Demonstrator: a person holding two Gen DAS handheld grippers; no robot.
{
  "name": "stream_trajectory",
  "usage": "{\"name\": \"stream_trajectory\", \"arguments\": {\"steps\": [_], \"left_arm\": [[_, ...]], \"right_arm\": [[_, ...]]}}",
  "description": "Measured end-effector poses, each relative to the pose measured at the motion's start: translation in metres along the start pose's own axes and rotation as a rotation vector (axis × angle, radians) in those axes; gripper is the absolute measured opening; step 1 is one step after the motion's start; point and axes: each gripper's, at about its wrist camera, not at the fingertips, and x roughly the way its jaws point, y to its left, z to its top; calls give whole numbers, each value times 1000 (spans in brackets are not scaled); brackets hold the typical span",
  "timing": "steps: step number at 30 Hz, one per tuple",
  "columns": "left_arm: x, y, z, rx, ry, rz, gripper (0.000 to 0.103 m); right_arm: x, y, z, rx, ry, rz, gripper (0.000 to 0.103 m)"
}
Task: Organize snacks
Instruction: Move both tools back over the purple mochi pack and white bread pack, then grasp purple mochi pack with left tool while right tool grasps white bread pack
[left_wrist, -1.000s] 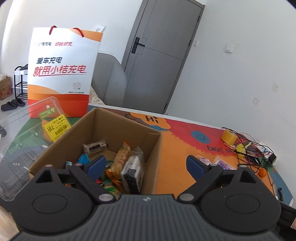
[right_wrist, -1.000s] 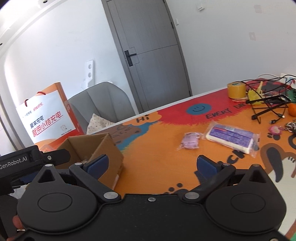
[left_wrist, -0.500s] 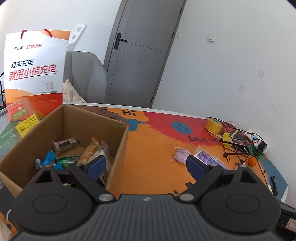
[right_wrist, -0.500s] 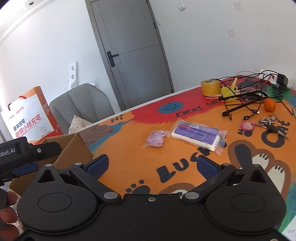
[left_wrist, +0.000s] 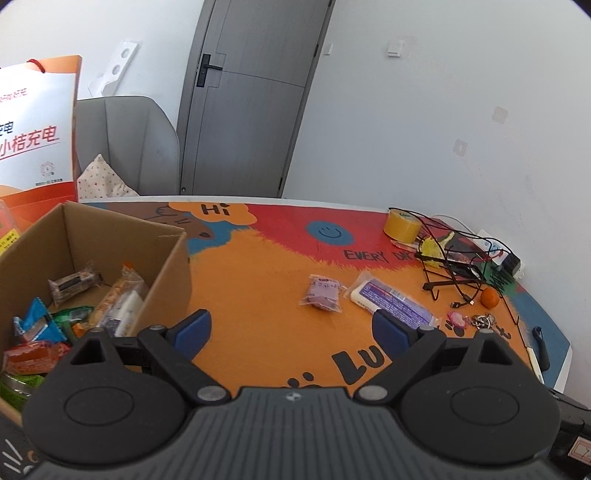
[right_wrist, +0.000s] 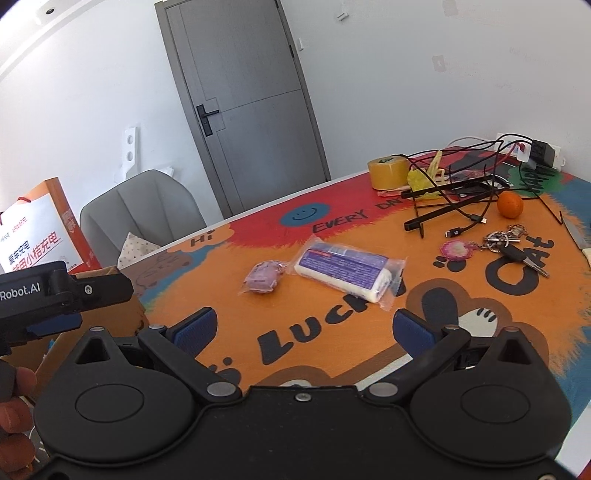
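Note:
An open cardboard box (left_wrist: 162, 258) at the left of the left wrist view holds several wrapped snacks (left_wrist: 118, 306). Two snacks lie on the orange mat: a small purple packet (left_wrist: 323, 295) (right_wrist: 264, 277) and a longer white and purple pack (left_wrist: 391, 301) (right_wrist: 343, 269). My left gripper (left_wrist: 291, 328) is open and empty, hovering just right of the box, short of both snacks. My right gripper (right_wrist: 306, 328) is open and empty too, with the two snacks just beyond its fingertips. The left gripper's body (right_wrist: 62, 291) shows at the left edge of the right wrist view, a hand (right_wrist: 14, 410) below it.
A tape roll (right_wrist: 388, 171), tangled cables and a wire stand (right_wrist: 454, 195), an orange (right_wrist: 509, 205) and keys (right_wrist: 506, 245) crowd the mat's far right. A white and orange paper bag (left_wrist: 33, 136) stands behind the box. A grey chair (left_wrist: 125, 140) is past the table edge.
Both grippers swung right, away from the box: the box slid to the left edge of each view and the two snacks on the mat came closer. Both jaws stayed open.

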Motion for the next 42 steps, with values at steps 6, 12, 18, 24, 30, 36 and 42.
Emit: {"name": "stream_trajectory", "arguments": {"steps": [6,12,18,24,30,36,42], "left_arm": [[21,-9,2,21,21,8,93],[44,-17,4,36,56,17,93],[68,-21,10,27,81,31,93],[91,-28,15,33,93,39,93],[119,-34,18,31,119,50,91],[143,-39,19,30,134,60,85],[166,-41,21,23,150,70,80]], "right_arm": [[10,-11,2,-6,7,-27,103],[23,-26,7,2,9,-50,103],[40,-36,14,4,11,-47,103],[53,-47,24,7,-7,-1,103],[71,-54,35,-5,-15,37,103],[92,-55,46,-28,-3,47,101],[113,-52,52,-58,22,51,96]]}}
